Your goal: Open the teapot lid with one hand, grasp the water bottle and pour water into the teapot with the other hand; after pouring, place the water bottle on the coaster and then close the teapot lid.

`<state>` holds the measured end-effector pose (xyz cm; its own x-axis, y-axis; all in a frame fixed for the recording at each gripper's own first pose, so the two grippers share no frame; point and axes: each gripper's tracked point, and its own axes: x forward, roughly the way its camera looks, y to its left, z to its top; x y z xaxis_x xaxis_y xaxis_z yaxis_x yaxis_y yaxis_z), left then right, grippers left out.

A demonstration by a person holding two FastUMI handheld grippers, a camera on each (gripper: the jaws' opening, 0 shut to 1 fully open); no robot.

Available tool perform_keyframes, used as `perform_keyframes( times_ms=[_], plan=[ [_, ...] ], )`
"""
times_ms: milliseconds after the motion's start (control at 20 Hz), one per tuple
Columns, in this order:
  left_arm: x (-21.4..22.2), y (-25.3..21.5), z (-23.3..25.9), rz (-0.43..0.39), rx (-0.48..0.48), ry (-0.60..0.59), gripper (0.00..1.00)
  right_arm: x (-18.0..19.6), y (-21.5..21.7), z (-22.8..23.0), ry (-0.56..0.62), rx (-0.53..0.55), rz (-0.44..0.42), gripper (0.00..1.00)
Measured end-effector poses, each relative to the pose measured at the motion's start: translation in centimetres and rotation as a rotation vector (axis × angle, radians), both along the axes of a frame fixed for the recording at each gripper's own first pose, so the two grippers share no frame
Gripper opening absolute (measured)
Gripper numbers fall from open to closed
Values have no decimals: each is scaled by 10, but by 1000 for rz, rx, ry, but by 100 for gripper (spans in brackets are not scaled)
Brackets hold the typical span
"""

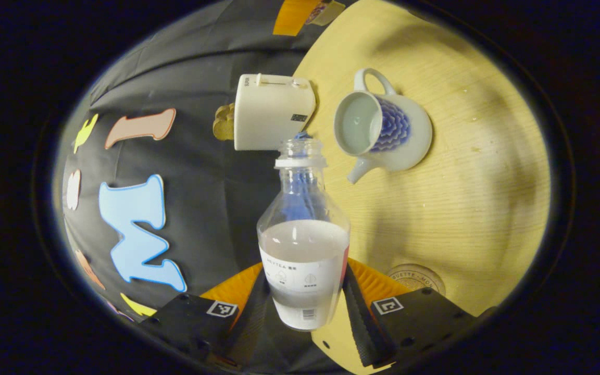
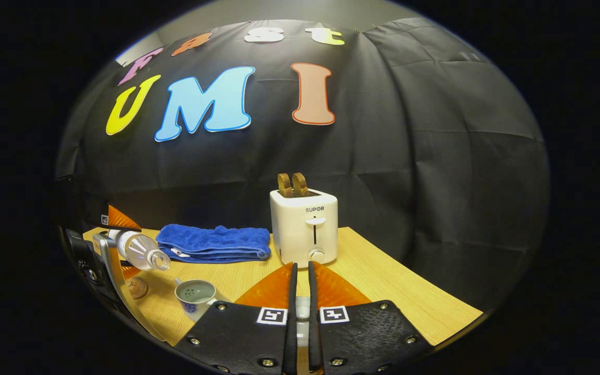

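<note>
My left gripper [image 1: 305,271] is shut on a clear uncapped water bottle [image 1: 302,245], about half full, and holds it tipped. Its mouth points between the toaster and the white teapot with a blue pattern [image 1: 383,127]. The teapot stands open on the wooden table, its lid off. The round coaster [image 1: 415,276] lies near my left gripper's finger. My right gripper [image 2: 302,268] is raised over the table with its jaws almost together on a small white piece, the teapot lid [image 2: 302,307], mostly hidden. The bottle [image 2: 138,250], teapot [image 2: 196,294] and coaster [image 2: 137,287] sit low at the left.
A white toaster [image 2: 304,229] with two slices of toast stands at the back of the table [image 2: 383,281]. A folded blue towel [image 2: 214,242] lies to its left. The table edge runs close on the right.
</note>
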<state>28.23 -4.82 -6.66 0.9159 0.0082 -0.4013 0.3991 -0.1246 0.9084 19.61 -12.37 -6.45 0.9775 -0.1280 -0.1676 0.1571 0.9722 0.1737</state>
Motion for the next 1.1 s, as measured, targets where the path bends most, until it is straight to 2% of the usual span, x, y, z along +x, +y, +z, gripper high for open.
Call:
perform_keyframes(
  times_ms=[400,650,700,750,1100],
  plan=[
    [-1,-16,7,-47,220,32,87,0,-1,1,-7,26,3,8],
    [-4,-18,11,-65,313,29,87,-1,-2,3,-8,34,4,9],
    [-2,-18,12,-68,336,25,80,-1,-2,2,-8,36,3,8],
    [-1,-18,15,-75,360,15,87,-1,-2,3,-9,38,4,8],
    [-2,-21,25,-85,448,9,86,-2,0,3,-10,34,5,8]
  ],
)
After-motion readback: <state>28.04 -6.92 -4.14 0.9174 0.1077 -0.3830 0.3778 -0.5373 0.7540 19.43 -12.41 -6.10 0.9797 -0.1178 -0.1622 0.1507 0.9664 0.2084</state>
